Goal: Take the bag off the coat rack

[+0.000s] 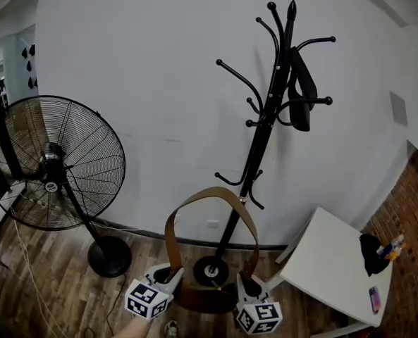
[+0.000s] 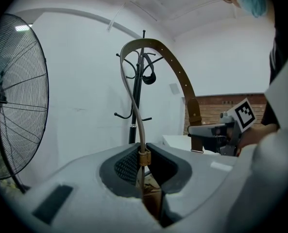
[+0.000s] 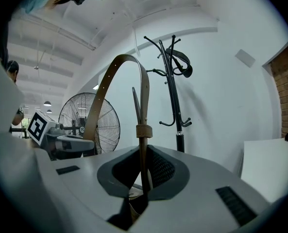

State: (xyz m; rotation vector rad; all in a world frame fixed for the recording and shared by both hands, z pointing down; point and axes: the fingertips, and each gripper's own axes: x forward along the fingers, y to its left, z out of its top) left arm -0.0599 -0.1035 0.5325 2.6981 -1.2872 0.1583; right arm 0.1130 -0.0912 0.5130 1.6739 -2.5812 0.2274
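Floorboards (image 1: 46,294) meet white wall (image 1: 145,83) behind coat rack (image 1: 261,139); left gripper (image 1: 170,276) and right gripper (image 1: 248,284) jaws clamp bag strap (image 1: 209,191).

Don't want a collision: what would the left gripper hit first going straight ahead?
Beyond the strap that the left gripper holds, probably the coat rack pole; depth is hard to judge.

— The bag's strap (image 1: 212,191)?
— Tan leather by the look, smooth, faintly sheened.
— And the coat rack (image 1: 255,153)?
— Black metal, slightly glossy. Lower left, the floor (image 1: 46,287) is wood plank; the fan (image 1: 68,146) grille, dark wire.
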